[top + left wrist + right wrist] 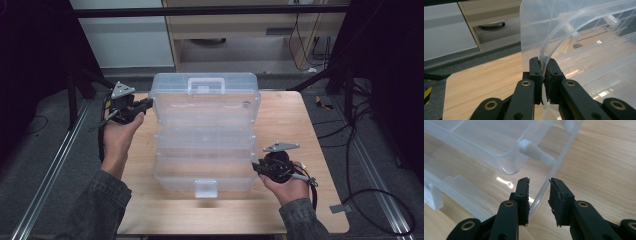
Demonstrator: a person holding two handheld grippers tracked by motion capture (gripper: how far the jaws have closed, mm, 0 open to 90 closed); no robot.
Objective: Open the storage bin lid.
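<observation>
Right gripper [539, 200] jaws parted astride clear box [486, 147] rim; wooden table [604, 165] beneath.

The clear plastic box [205, 135] stands open across the middle of the table [295, 120], blocking any straight path between the two sides. Bare wood lies open right of the box and in front of it; left of the box only a narrow strip remains. Behind the box, the table edge is close.

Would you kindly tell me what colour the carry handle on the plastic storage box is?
Translucent white, like the clear plastic storage box itself; its carry handle shows best in the high view.
</observation>
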